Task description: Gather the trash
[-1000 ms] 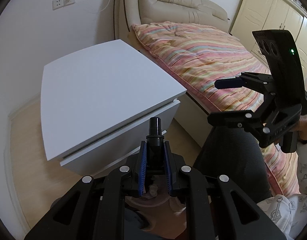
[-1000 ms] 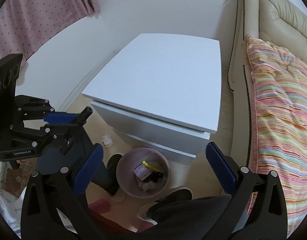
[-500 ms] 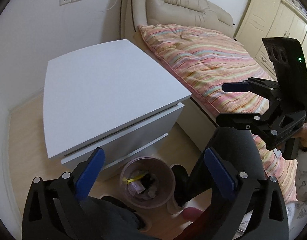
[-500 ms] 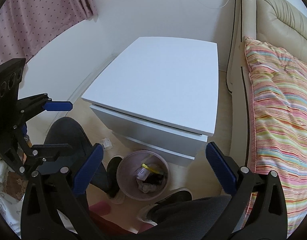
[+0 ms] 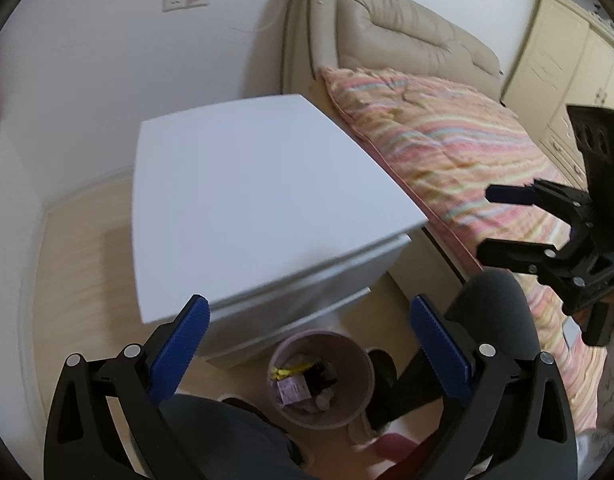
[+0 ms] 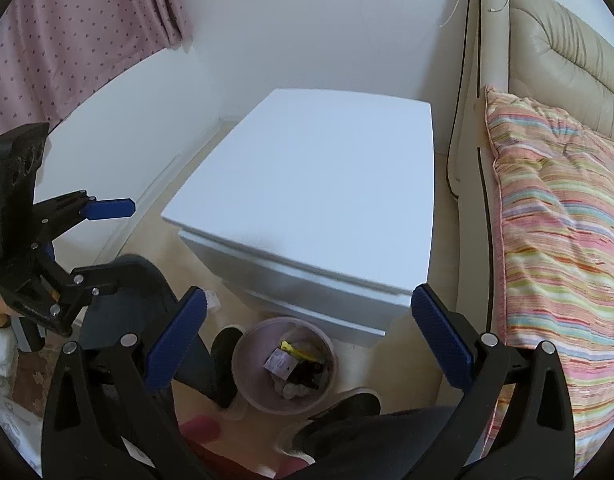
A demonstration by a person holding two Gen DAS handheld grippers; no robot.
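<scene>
The left tool (image 5: 305,354) has just been opening, and its blue pads now stand wide apart with nothing between them; the right tool (image 6: 309,354) is likewise spread wide and empty. The relation that matters is plain: the trash bin (image 5: 321,378) sits on the floor below and just ahead of both tools, tucked against the near face of the white bench (image 5: 259,192), between the person's dark-trousered legs (image 5: 491,320). It already holds a jumble of collected trash (image 6: 297,364), a yellow strip and a small printed packet among it. Left of the bin, near the left knee in the right wrist view, one small white scrap (image 6: 211,300) lies on the floor by the bench's near left corner; it appears to be the last loose piece, and the left tool looks the closer to it. That scrap shows only in the right wrist view, where the left tool hangs at the left edge; in the left wrist view the bench and knee hide it. The left wrist view in turn shows the cabinets (image 5: 579,64) far right beyond the striped quilt (image 5: 459,148).
</scene>
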